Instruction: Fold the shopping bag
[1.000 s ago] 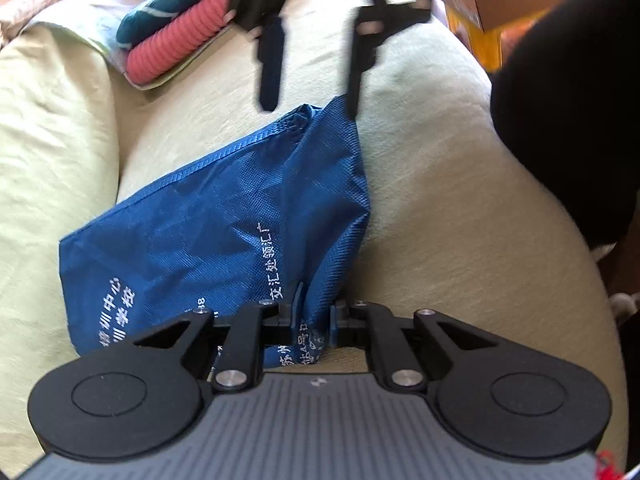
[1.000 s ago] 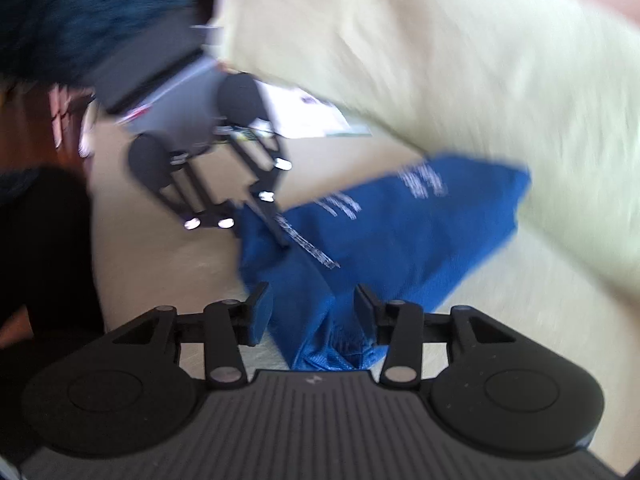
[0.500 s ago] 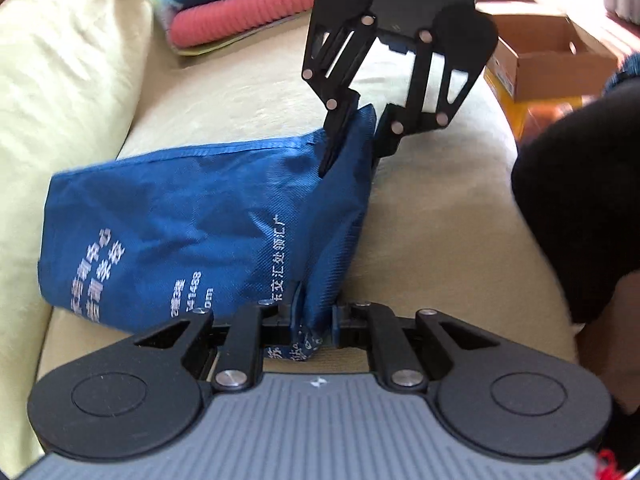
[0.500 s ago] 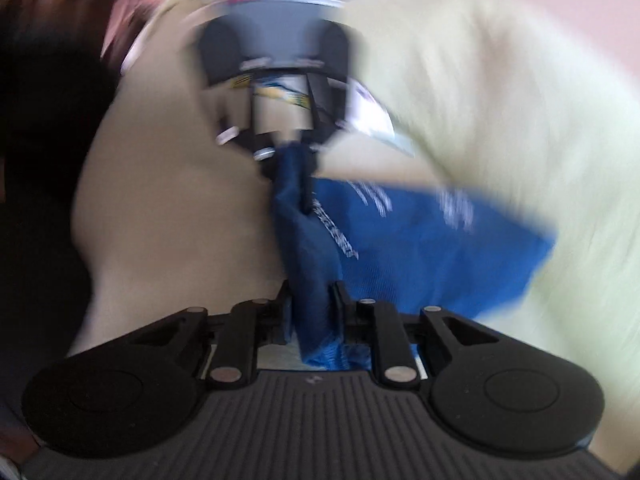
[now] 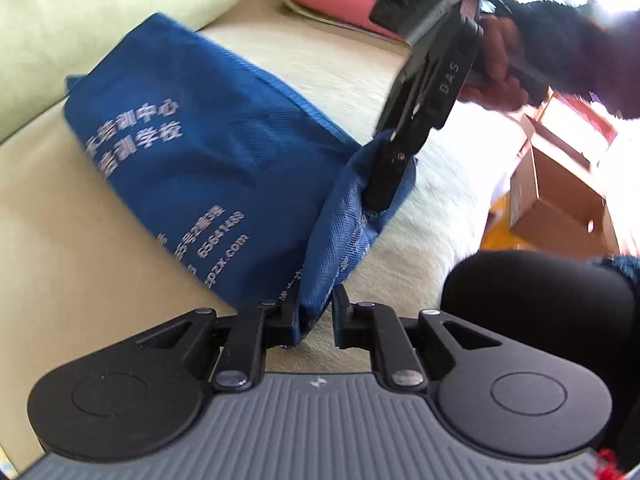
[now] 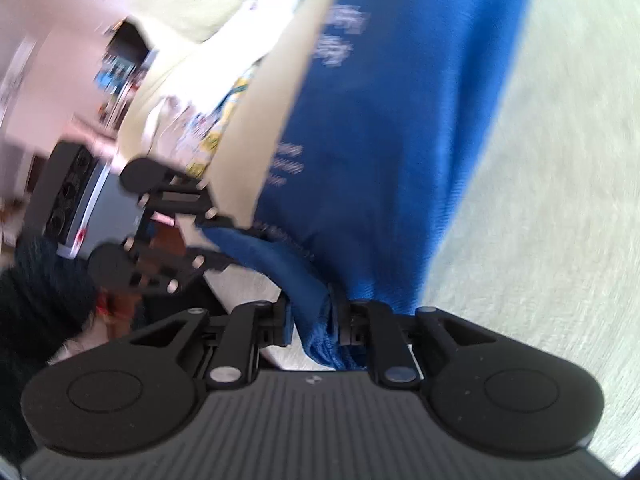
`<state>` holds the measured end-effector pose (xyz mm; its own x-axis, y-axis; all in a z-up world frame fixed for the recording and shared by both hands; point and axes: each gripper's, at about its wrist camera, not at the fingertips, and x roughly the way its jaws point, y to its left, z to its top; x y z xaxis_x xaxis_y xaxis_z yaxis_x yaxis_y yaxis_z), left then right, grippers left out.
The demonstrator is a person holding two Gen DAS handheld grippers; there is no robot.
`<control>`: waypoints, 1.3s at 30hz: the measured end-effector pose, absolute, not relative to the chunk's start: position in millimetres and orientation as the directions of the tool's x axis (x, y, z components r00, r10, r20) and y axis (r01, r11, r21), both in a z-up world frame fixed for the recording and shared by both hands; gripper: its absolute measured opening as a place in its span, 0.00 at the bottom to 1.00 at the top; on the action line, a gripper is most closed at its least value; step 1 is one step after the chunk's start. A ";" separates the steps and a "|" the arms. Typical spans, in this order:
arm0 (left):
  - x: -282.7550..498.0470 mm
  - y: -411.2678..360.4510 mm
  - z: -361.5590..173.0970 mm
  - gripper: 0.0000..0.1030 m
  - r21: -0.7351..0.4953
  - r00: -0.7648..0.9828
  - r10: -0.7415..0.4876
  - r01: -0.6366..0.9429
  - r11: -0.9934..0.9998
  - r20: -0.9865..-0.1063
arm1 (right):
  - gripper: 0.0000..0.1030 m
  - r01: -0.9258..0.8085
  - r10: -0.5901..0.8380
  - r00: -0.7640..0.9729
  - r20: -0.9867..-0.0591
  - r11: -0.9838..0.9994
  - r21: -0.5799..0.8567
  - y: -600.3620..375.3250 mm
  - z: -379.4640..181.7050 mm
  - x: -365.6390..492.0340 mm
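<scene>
1. Blue woven-fabric shopping bag with white printed lettering (image 5: 208, 168): lies on the pale yellow-green sofa seat cushion (image 5: 80, 248), its far end against the sofa's back cushion (image 5: 80, 12); one edge is lifted off the seat between the two tools.
2. Left black two-finger tool (image 5: 314, 314): fingers closed together on a fold of the bag's near edge.
3. Right black two-finger tool (image 6: 314, 320): fingers clamped on bunched bag fabric; seen from the left wrist view, its tip (image 5: 386, 184) is buried in the raised fold.
4. Person's hand (image 5: 496, 68), in a dark fuzzy sleeve (image 5: 572, 52), grips the right tool's handle.
5. Surroundings: rolled pink textile (image 5: 332, 0) with a teal item behind it at the seat's far end; open brown cardboard box (image 5: 560, 196) beyond the sofa edge; a dark rounded form (image 5: 540, 304) at lower right, identity unclear.
6. Legibility: the right wrist view is heavily motion-blurred; the lettering cannot be read there and the items beyond the cushion are indistinct. The bag's underside is hidden.
</scene>
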<state>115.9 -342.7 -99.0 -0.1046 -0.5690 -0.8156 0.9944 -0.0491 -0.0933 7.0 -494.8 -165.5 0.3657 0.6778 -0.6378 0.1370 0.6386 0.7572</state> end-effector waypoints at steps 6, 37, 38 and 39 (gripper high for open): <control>98.2 -327.9 -78.7 0.19 0.098 0.084 -0.598 0.995 0.009 -0.797 | 0.07 0.238 0.675 0.378 -0.634 0.590 0.771 -511.8 -172.4 3.4; 71.0 -367.5 -112.5 0.19 0.180 0.198 -0.607 0.979 0.091 -0.769 | 0.08 0.154 0.569 0.448 -0.689 0.710 0.687 -495.1 -161.2 6.5; 70.7 -367.0 -112.2 0.19 0.178 0.200 -0.608 0.979 0.098 -0.768 | 0.12 0.126 0.497 0.519 -0.696 0.761 0.637 -485.7 -152.5 -6.5; 70.3 -366.4 -111.7 0.19 0.176 0.203 -0.610 0.979 0.105 -0.766 | 0.15 0.118 0.424 0.576 -0.699 0.803 0.584 -481.0 -145.4 -19.8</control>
